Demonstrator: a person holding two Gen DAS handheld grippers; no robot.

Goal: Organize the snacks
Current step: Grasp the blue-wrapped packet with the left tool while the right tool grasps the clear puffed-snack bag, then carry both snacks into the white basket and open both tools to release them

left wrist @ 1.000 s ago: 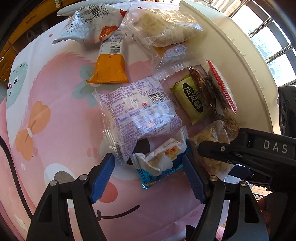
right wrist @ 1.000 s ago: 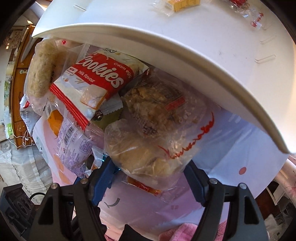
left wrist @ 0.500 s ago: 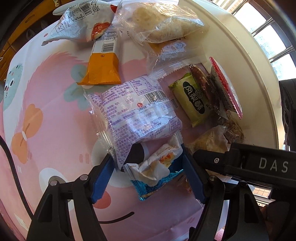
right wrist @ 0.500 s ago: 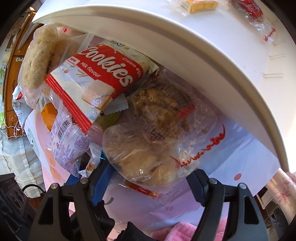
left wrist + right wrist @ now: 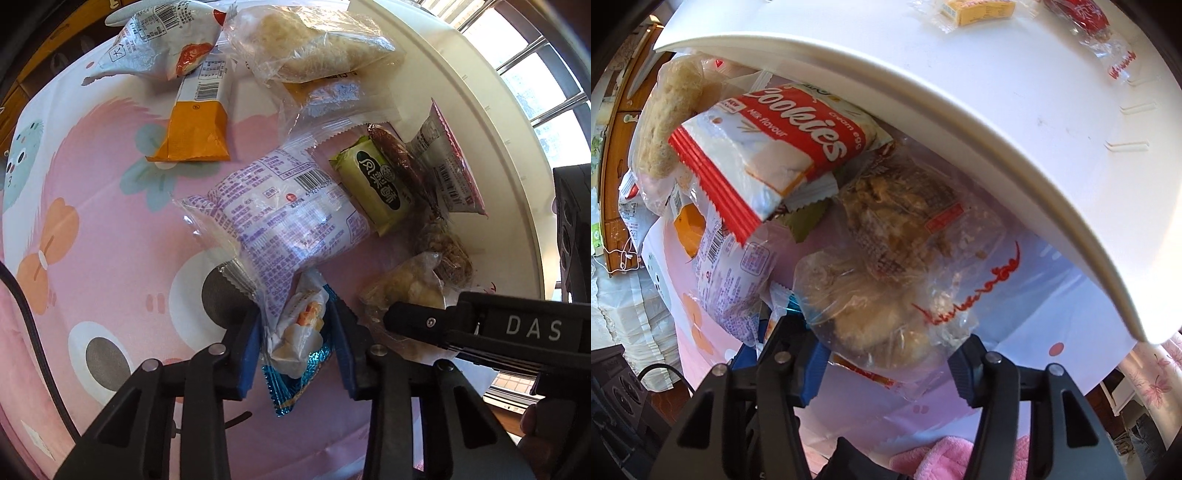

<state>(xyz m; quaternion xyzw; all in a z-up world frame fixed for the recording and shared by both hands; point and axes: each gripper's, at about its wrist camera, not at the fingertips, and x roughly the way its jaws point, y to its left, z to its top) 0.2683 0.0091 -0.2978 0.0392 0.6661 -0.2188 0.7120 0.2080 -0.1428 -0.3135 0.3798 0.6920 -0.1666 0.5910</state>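
Blue pads of the left gripper [image 5: 295, 347] have just been closing and now pinch a small blue-and-white snack packet [image 5: 299, 343], which lies on the pink cartoon tablecloth [image 5: 110, 221] with the corner of a purple-printed packet [image 5: 284, 229] over its top. Its right-hand twin, the right gripper [image 5: 890, 360], has also been closing, its jaws on either side of a clear bag of pastries [image 5: 871, 306] beside the white tray [image 5: 997, 110]; whether the pads press it I cannot tell.
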